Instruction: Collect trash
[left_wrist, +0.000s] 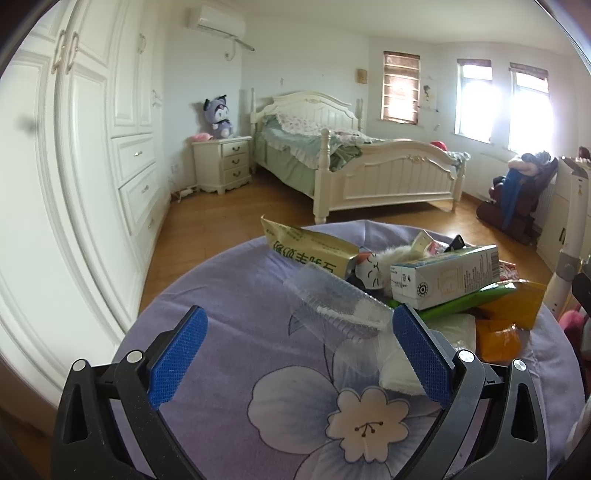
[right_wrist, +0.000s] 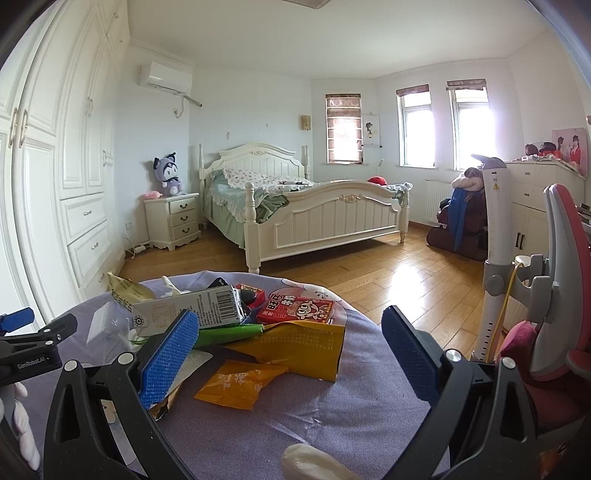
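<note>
Both my grippers, left (left_wrist: 299, 354) and right (right_wrist: 291, 354), gape wide and empty over the trash heaped mid-frame on the purple cloth (left_wrist: 221, 413), and I judge the clear cup (left_wrist: 332, 310) light, slick, crushable, best pinched gently across its ribbed wall.

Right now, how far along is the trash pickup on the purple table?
Nothing looks collected yet, and no bin or bag is in view. Both tongs, left and right, are open and empty over the purple cloth. Still lying there: the white carton, red box, orange packet, yellow pouch and clear plastic tray.
</note>
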